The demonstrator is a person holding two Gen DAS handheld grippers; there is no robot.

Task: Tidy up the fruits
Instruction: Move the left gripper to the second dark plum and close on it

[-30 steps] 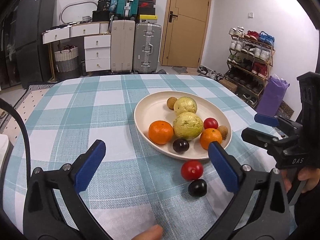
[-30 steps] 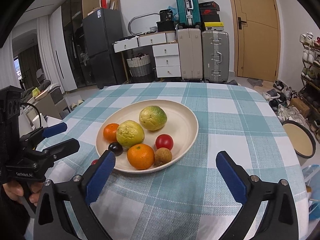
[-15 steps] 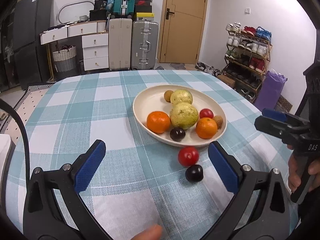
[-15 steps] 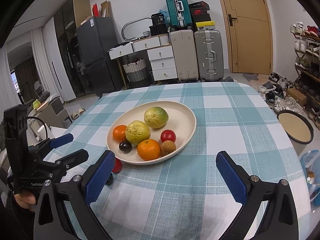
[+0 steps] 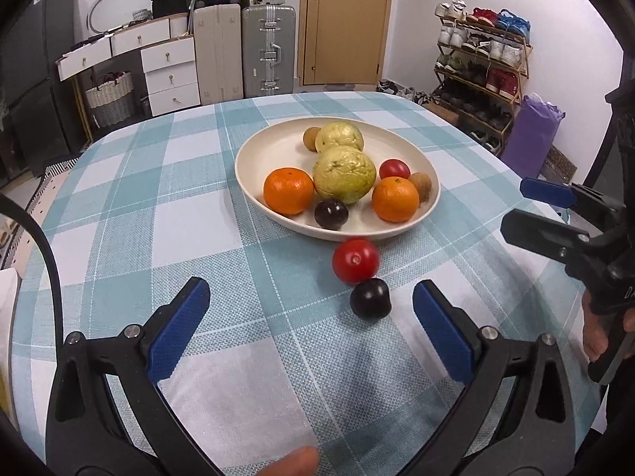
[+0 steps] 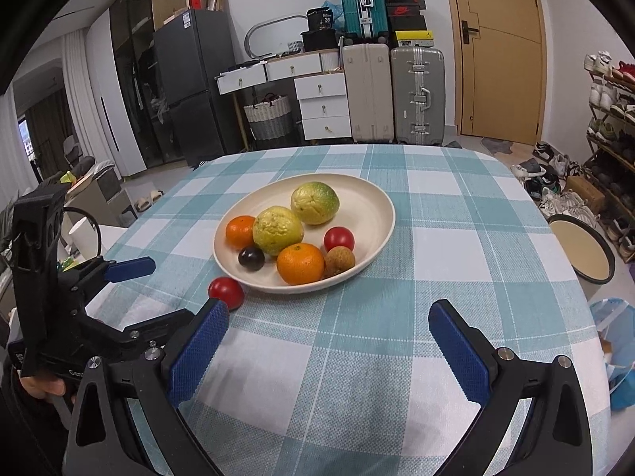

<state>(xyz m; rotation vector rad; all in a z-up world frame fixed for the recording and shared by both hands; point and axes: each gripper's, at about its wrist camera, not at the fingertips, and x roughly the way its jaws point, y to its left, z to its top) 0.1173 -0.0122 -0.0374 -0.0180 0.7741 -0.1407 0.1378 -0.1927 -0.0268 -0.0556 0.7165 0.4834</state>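
Note:
A cream plate on the checked tablecloth holds several fruits: two oranges, two yellow-green guavas, a red tomato, a dark plum and small brown fruits. On the cloth just in front of the plate lie a loose red tomato and a dark plum. My left gripper is open, empty, close behind the loose plum. My right gripper is open and empty, right of the loose tomato. Each gripper shows in the other's view.
The round table's edge curves close on the right and near side. Beyond it stand suitcases, white drawers, a fridge, a door and a shoe rack. A round stool sits right of the table.
Both grippers have pulled back and risen slightly, so plate and loose fruits sit farther ahead. The fruits have not moved. Both grippers stay open.

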